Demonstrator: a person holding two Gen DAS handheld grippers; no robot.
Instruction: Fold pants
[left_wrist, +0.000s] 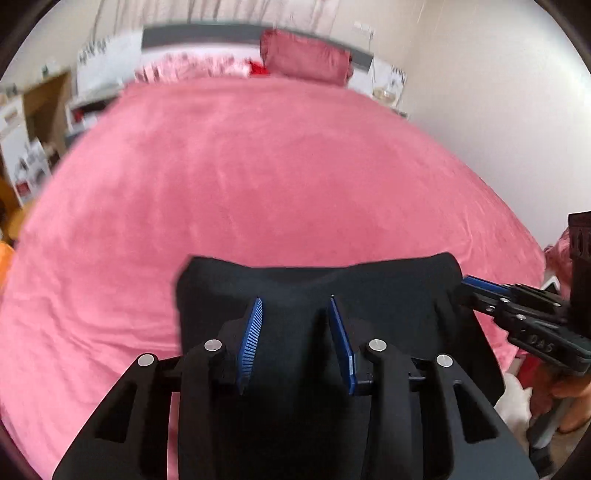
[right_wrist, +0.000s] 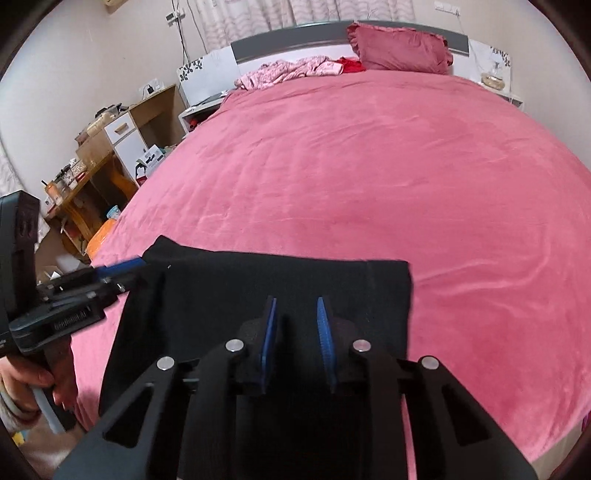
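The black pants (right_wrist: 266, 295) lie as a squared, flat stack at the near edge of the bed, on the pink bedspread (right_wrist: 369, 177); they appear already folded over at least once, since the far edge runs straight and a hem band shows along the right side in the right wrist view. That placement makes sense: the wide, smooth cover gives a flat bed for creasing, and the near edge keeps the cloth within reach of both tools.

The left gripper (left_wrist: 295, 317) hangs over the middle of the pants, pointing steeply down, its blue pads apart with only dark cloth seen behind the gap. I cannot tell whether fabric is pinched between them, because black cloth and black tool merge. The right gripper (right_wrist: 295, 317) has its jaws set narrower, also above the cloth, and again nothing shows clearly caught between the pads; whether it grips a layer cannot be made out.

Seen from the right wrist camera, the left tool comes in from the left side toward the far left corner of the pants, with a hand (right_wrist: 33, 380) wrapped round its handle. Both tools sit side by side and angle downward, likely poised for pressing or for taking up the next fold
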